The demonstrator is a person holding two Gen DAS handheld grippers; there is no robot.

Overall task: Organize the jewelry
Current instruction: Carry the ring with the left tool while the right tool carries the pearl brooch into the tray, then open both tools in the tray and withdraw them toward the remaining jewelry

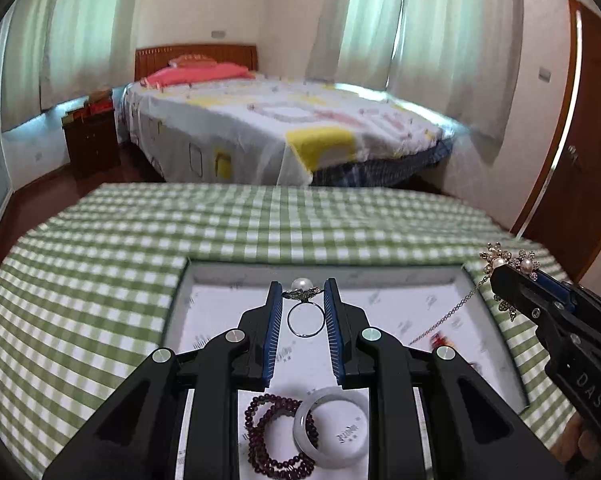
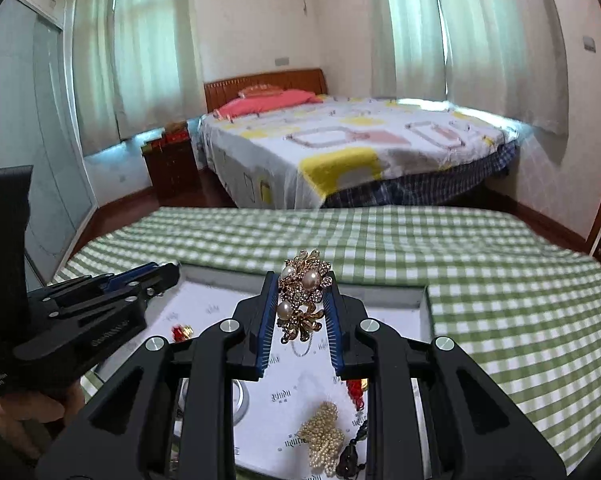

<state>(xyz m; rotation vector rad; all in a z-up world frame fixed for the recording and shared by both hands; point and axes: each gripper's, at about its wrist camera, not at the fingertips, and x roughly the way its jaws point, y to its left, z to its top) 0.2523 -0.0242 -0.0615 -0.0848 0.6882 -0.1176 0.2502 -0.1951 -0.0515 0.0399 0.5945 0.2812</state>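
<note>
My left gripper (image 1: 303, 294) is closed narrow on a pearl ring (image 1: 305, 307), the pearl and setting pinched at the tips and the band hanging between the blue pads. It hangs above the shallow white tray (image 1: 496, 312) that lies on the green checked worktop (image 1: 100, 272). Near me in that tray I see a dark red bead bracelet (image 1: 260, 436) with a pale jade bangle (image 1: 332, 426) overlapping its right side.

My right gripper (image 2: 302, 292) grips a gold flower brooch (image 2: 302, 294) set with pearls, held upright between the pads over the tray's far right part. A thin chain (image 1: 448, 314) trails from it down towards the tray floor. Below this gripper, on the near side, lie a cluster of small cream pearls (image 2: 322, 432), a red tassel piece (image 2: 356, 394) and some dark beads (image 2: 350, 460). A small red and gold charm (image 2: 180, 332) sits to the left.
</note>
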